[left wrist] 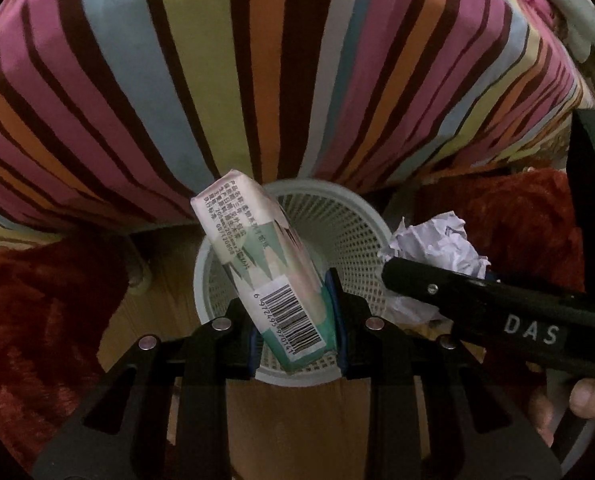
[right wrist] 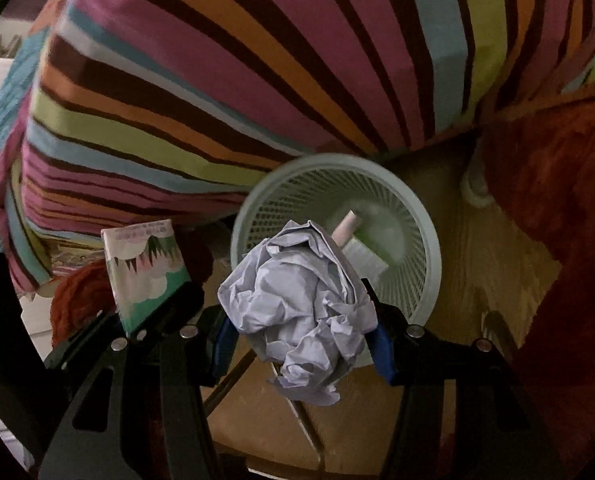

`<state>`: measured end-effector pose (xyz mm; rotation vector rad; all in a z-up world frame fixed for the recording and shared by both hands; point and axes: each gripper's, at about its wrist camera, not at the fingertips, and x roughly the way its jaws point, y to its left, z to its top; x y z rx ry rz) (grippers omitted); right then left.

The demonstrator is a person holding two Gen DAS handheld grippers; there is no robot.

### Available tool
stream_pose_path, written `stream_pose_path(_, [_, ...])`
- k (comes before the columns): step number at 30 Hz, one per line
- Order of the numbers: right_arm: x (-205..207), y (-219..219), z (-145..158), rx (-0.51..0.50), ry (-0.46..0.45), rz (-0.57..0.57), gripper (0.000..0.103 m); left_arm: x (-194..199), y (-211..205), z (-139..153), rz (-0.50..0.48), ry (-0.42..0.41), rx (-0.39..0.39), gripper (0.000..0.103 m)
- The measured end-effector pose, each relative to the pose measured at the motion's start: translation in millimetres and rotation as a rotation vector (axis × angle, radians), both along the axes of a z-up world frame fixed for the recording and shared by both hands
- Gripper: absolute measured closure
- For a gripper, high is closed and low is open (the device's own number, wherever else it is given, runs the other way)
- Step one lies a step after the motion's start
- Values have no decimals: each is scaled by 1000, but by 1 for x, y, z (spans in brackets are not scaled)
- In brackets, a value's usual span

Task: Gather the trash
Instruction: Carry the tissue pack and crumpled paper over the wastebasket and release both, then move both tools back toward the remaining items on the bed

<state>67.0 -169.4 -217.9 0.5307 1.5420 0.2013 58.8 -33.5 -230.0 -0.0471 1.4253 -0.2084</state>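
My left gripper [left wrist: 297,316] is shut on a tissue pack [left wrist: 261,268] with a barcode, held over the pale green mesh wastebasket [left wrist: 357,236]. My right gripper [right wrist: 301,320] is shut on a crumpled white paper ball [right wrist: 297,300], just above the basket's near rim [right wrist: 429,280]. The paper ball [left wrist: 437,248] and right gripper body [left wrist: 497,304] also show at the right of the left wrist view. The tissue pack [right wrist: 145,276] shows at the left of the right wrist view. Inside the basket lie a tube and a white item [right wrist: 357,240].
A bed with a striped multicoloured cover [left wrist: 217,80] rises right behind the basket. A red fuzzy rug [left wrist: 37,320] lies on the wooden floor [right wrist: 497,248] on both sides. A hand [left wrist: 589,396] holds the right gripper.
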Motion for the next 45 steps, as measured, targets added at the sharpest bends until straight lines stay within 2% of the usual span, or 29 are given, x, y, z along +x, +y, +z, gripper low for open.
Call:
stream_pose_path(5, [0,7,-9,-17,37,15,48,3,1,-14,6,64,11,73])
stream_pose_path(7, [-2,5,-14,-22,52,12,42,4,1,-22,13,97,17,72])
stream_pose_path(8, [-2,4,-15,-27,61,9,37,4,2,-25,19,111,20,61])
stream_pose_path(9, [-3,3,-17,-31,66,2,31,4,4,-26,29,116,15,40])
stream_pose_path(10, [-2,0,-17,-35,67,-8,28,4,6,-26,37,115,10,33])
stream_pose_path(11, [-2,-2,-15,-38,65,-21,23,4,8,-25,50,108,0,30])
stream_pose_path(18, [-2,-13,-15,-34,61,-80,23,4,12,-22,83,103,2,30])
stream_pose_path(28, [-2,-15,-9,-37,13,-95,23,4,20,-12,118,53,-9,30])
stream_pose_path(31, [-4,-17,1,-41,-31,-103,23,3,20,-5,119,22,-5,30])
stream_pose_path(37, [-4,-16,37,-80,-188,-76,23,-1,22,20,113,-88,1,30])
stream_pose_path(43, [-2,-21,81,-139,-396,-84,23,-2,25,51,114,-218,12,30])
stream_pose_path(45, [0,-22,92,-165,-462,-95,23,-5,28,68,115,-290,14,30])
